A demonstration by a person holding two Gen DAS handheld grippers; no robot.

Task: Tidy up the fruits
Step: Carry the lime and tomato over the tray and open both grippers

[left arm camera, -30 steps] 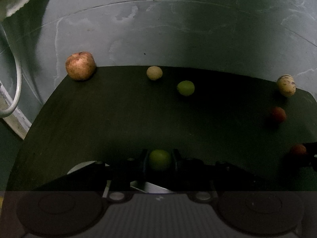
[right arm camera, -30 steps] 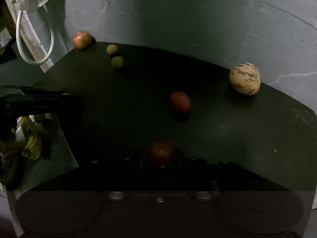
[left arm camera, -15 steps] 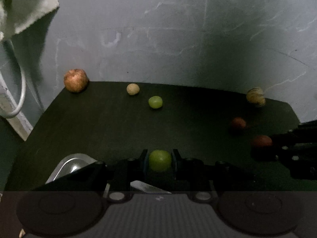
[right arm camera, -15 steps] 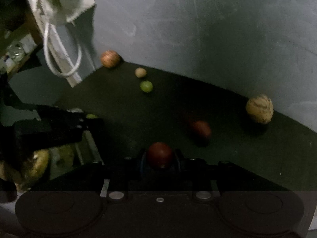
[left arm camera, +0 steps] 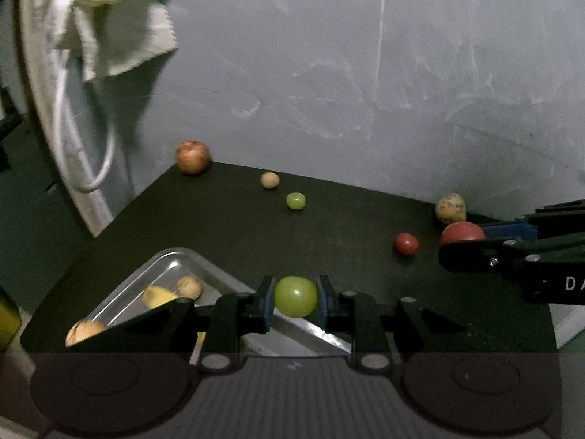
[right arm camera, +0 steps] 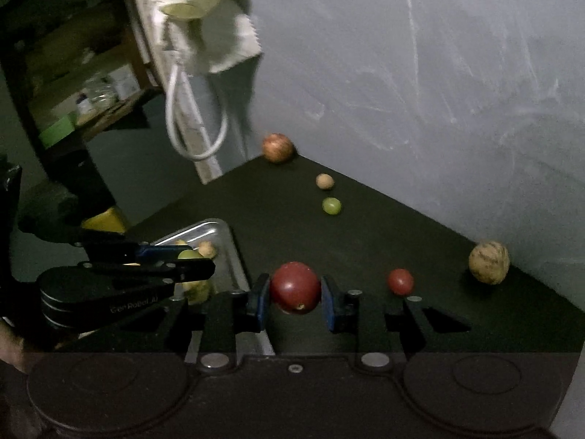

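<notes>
My left gripper (left arm camera: 295, 297) is shut on a green fruit (left arm camera: 295, 295) and holds it above the near right edge of a metal tray (left arm camera: 172, 261) that holds several fruits. My right gripper (right arm camera: 295, 288) is shut on a dark red fruit (right arm camera: 295, 287) above the black table (right arm camera: 365, 241), just right of the tray (right arm camera: 226, 241). In the right wrist view the left gripper (right arm camera: 182, 259) hangs over the tray. On the table lie a small red fruit (right arm camera: 400, 281), a striped melon (right arm camera: 489, 262), a green fruit (right arm camera: 331, 206), a tan fruit (right arm camera: 324, 181) and a reddish apple (right arm camera: 278, 147).
A grey wall (left arm camera: 365, 73) runs behind the table. A white cable loop (right arm camera: 193, 124) and a white cloth (right arm camera: 204, 18) hang at the back left. Shelves with clutter (right arm camera: 73, 73) stand left of the table. A yellow object (right arm camera: 104, 219) sits by the tray.
Both grippers have risen and pulled back with their fruits still held. The tray with its fruits has come into view under the left gripper. The right gripper now sits closer to the tray.
</notes>
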